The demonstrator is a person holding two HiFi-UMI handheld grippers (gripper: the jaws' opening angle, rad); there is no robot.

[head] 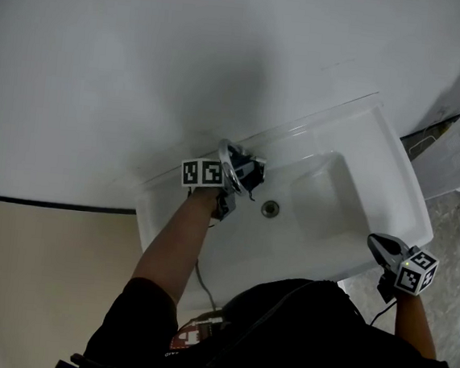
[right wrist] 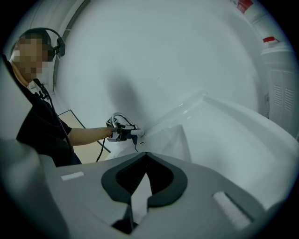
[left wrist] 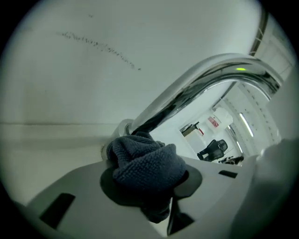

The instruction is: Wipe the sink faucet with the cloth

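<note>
My left gripper (head: 237, 178) is shut on a bunched dark blue-grey cloth (left wrist: 145, 164) and holds it against the base of the chrome faucet (left wrist: 205, 86), whose spout arches up and over to the right. In the head view the cloth (head: 251, 173) sits beside the faucet (head: 228, 159) at the back rim of the white sink (head: 395, 154). My right gripper (head: 382, 247) hovers at the sink's front right corner, its jaws shut with nothing between them. From the right gripper view, this gripper (right wrist: 139, 196) looks across the basin (right wrist: 219, 135) at the left gripper (right wrist: 122, 132).
The drain (head: 270, 209) lies in the basin's middle. A white wall rises right behind the faucet. A white cabinet (head: 458, 154) stands on the marble floor to the sink's right. A cable (head: 201, 286) hangs from the left arm.
</note>
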